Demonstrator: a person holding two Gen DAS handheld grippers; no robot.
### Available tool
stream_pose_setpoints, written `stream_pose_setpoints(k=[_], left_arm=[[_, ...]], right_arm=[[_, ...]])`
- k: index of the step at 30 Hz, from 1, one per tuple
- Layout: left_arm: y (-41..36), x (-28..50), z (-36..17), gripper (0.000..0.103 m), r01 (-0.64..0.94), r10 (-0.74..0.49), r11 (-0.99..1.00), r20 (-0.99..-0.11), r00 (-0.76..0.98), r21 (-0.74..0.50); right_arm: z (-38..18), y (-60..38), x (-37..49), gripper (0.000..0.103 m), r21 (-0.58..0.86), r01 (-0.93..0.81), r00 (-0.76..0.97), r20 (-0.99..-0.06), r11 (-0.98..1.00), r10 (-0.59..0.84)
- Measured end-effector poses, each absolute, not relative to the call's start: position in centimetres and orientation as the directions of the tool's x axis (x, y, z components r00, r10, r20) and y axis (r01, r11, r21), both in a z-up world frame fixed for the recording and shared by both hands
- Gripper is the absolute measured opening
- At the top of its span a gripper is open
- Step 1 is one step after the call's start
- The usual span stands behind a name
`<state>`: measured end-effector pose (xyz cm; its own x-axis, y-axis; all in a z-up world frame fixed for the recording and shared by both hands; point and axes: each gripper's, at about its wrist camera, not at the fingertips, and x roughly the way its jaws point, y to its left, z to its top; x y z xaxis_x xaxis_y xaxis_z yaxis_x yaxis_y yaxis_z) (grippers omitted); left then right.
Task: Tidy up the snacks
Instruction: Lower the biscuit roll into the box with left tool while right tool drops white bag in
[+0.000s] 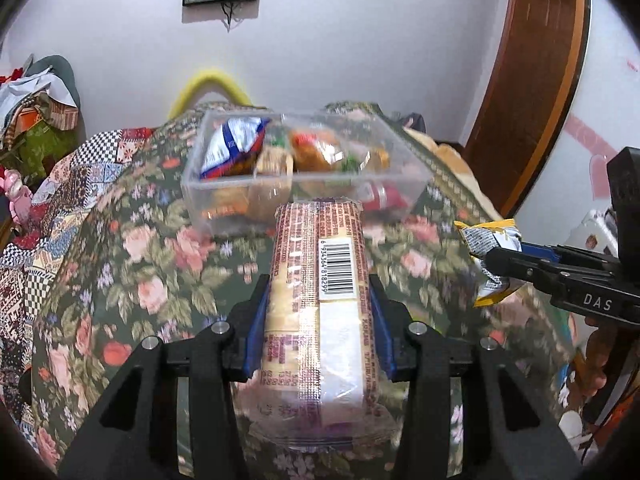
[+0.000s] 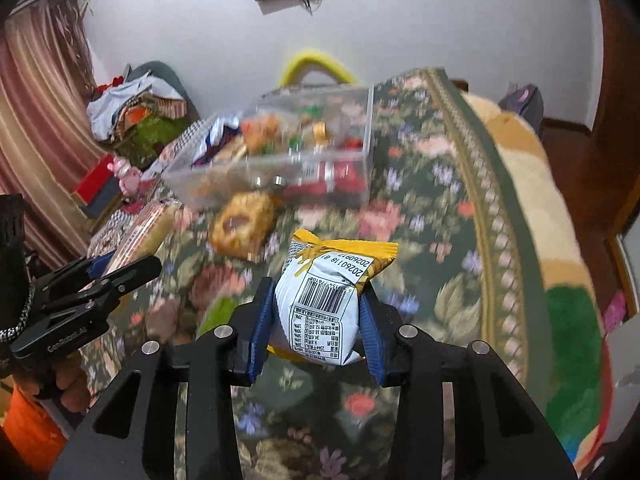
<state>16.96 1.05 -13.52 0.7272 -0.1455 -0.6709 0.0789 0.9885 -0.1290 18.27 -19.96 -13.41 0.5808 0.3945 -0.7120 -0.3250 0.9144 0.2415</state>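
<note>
Across a bed spread with a floral cover (image 1: 132,264), largest first. At the far middle, a clear plastic box (image 1: 224,196) resting on the cover, already crowded with wrapped snacks (individual labels too blurred to read). Nearer, lifted clear of the cover: a long biscuit pack (image 1: 320,312) with a barcode face up, clamped at its sides between the blue pads of the left gripper (image 1: 318,300), jaws closed down to the pack's width, its far end pointing toward the box. Just to the right, a small yellow-and-white snack pouch (image 2: 332,304), pinched between the pads of the right gripper (image 2: 318,304), jaws likewise narrowed onto it, date stamp and barcode showing. On the cover between pouch and box, one loose round pastry in clear wrap (image 2: 242,228), just beside the box wall.
</note>
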Motion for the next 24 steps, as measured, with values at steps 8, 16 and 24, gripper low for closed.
stream_pose_setpoints(k=[8,16,24], left_arm=[[2.1,20.1,-10.7,0.045,0.051,-0.128,0.989,-0.620,0.774,-0.140],[2.8,24.2,-9.2,0.045,0.026,-0.114,0.988,-0.593,0.797,-0.154],[2.9,28.4,-9.3,0.045,0.011,-0.074,0.994,-0.617,0.783,-0.105]], right_arm=[[-10.2,-19.7,20.6,0.037,0.206,-0.338,0.649,-0.656,0.919,0.385],[-8.4,-18.6,23.3,0.037,0.178,-0.346,0.693,-0.614,0.921,0.379],[-7.8,-17.2,26.9,0.037,0.163,-0.353,0.703,-0.603,0.921,0.376]])
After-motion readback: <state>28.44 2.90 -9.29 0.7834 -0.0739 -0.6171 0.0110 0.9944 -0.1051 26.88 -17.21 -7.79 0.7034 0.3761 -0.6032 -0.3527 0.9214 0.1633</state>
